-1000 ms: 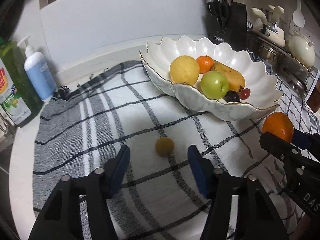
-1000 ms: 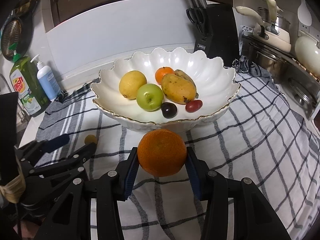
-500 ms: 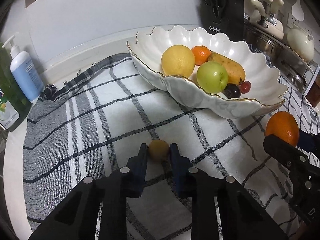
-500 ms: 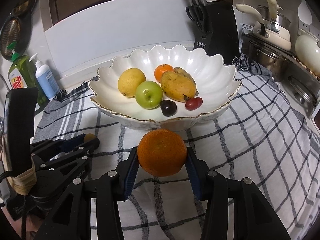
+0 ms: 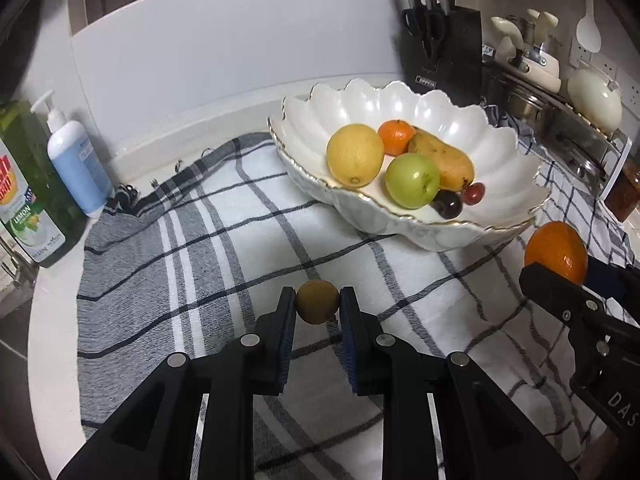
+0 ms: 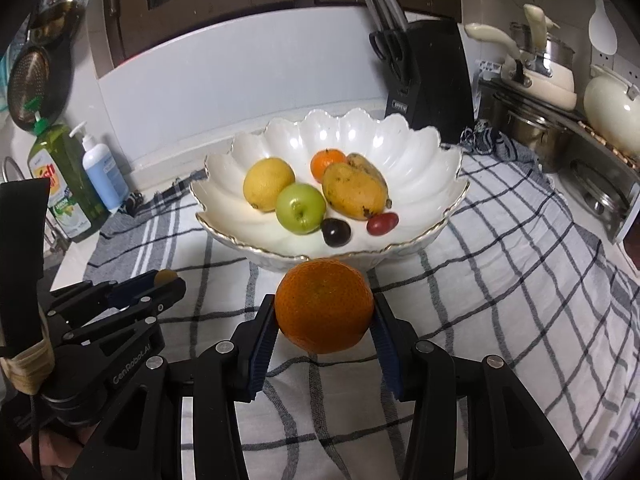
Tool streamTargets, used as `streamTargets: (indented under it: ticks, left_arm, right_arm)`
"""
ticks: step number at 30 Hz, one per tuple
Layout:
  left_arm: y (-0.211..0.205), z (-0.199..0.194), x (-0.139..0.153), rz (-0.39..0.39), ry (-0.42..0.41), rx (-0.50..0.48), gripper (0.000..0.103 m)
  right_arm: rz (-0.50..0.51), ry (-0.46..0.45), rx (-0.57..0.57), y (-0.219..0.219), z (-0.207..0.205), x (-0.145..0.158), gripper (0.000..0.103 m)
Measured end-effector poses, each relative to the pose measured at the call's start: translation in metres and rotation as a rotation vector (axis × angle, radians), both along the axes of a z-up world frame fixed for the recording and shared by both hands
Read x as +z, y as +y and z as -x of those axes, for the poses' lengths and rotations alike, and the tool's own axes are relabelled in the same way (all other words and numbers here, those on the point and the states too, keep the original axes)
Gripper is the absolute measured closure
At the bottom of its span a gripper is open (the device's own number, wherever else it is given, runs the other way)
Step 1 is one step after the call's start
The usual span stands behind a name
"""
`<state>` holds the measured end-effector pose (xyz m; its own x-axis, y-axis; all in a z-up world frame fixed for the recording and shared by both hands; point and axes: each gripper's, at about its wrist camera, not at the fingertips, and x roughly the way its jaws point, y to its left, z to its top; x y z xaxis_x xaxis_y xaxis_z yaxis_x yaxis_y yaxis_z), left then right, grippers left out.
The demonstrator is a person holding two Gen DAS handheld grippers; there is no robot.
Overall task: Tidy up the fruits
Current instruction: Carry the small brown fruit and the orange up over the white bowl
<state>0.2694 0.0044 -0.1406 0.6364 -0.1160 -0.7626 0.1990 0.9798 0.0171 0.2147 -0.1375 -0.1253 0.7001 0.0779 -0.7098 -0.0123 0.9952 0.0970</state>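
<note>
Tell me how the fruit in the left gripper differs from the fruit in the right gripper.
The small brown fruit is dull brownish, while the large orange is bright and glossy. The small brown fruit fits in a narrow gap between the left gripper pads; the large orange spreads the right gripper far wider. Both are round, clamped between blue pads, and outside the white bowl.

Left tongs [image 5: 318, 307] clamp small brown fruit [image 5: 317, 301] above checked cloth [image 5: 208, 264].

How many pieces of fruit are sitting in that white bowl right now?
6, all in the white bowl: lemon, green apple, small orange, mango, dark plum, red grape. More may hide behind them.
</note>
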Motion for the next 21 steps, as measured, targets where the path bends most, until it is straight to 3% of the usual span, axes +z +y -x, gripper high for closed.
streamTargets:
  ticks: [10, 21]
  left_arm:
    - [-0.017, 0.007, 0.048, -0.008, -0.07, -0.029, 0.08]
    - [-0.038, -0.012, 0.089, -0.015, -0.131, -0.047, 0.08]
  right_arm:
    - [-0.007, -0.079, -0.003, -0.017, 0.006, 0.042, 0.056]
    - [0.014, -0.131, -0.005, -0.042, -0.017, 0.075, 0.056]
